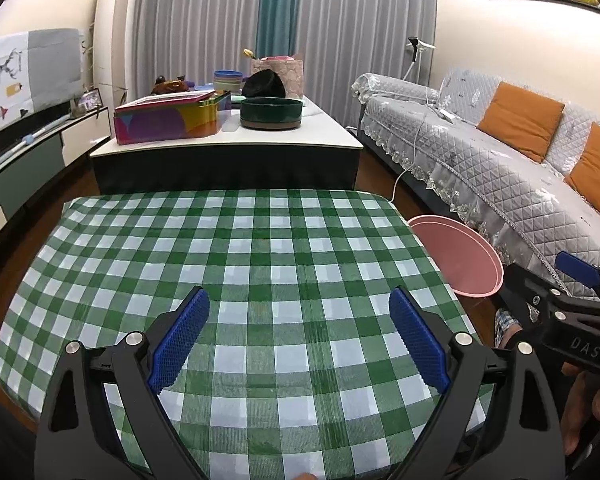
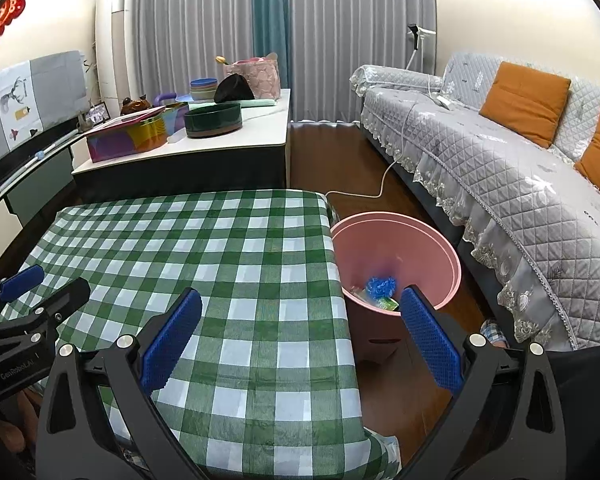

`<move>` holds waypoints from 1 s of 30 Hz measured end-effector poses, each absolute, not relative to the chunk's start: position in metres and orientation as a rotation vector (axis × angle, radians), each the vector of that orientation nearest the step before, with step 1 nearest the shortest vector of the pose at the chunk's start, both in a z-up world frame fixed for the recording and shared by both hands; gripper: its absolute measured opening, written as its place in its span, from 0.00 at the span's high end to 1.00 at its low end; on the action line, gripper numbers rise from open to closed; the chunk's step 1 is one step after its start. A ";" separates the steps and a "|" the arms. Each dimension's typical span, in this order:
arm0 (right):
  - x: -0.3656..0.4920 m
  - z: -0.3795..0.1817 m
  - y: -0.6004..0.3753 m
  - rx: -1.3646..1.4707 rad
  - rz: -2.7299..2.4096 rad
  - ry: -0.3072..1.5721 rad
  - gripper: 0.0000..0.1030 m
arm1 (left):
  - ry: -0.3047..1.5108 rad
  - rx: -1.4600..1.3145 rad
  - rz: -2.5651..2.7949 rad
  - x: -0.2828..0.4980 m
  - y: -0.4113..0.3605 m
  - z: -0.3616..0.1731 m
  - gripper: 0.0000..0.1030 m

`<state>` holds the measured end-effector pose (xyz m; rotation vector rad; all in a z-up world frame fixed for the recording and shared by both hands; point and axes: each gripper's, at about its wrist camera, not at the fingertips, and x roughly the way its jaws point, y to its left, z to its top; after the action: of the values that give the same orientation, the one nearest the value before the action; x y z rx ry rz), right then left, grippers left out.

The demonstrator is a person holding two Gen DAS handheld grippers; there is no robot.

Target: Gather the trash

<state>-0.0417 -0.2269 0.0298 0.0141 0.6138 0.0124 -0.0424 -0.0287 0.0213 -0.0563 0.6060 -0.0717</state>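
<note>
Crumpled blue trash [image 2: 381,286] and a green wrapper [image 2: 389,303] are lying at the bottom of the round, smooth pink plastic bin [image 2: 440,248], which is standing on the wooden floor [image 2: 332,156] just beside the desk [image 2: 204,240] with its green checked cloth. The right claw [image 2: 300,340] is hovering wide open and holding nothing, its ribbed blue pads [image 2: 430,340] just before the bin. The left claw [image 1: 299,340] is gaping empty over the cloth.
</note>
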 end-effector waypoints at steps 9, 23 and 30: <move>-0.041 0.030 -0.230 0.016 0.009 0.619 0.05 | 0.626 -0.067 -0.067 -0.039 -0.032 0.018 0.14; -0.041 0.031 -0.232 0.018 0.010 0.617 0.05 | 0.628 -0.070 -0.068 -0.040 -0.032 0.016 0.14; -0.041 0.030 -0.232 0.018 0.010 0.616 0.05 | 0.630 -0.063 -0.068 -0.041 -0.034 0.016 0.14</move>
<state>-0.0409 -0.2324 0.0305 0.0183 0.6157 0.0099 -0.0411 -0.0342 0.0155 -0.0630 0.6301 -0.0677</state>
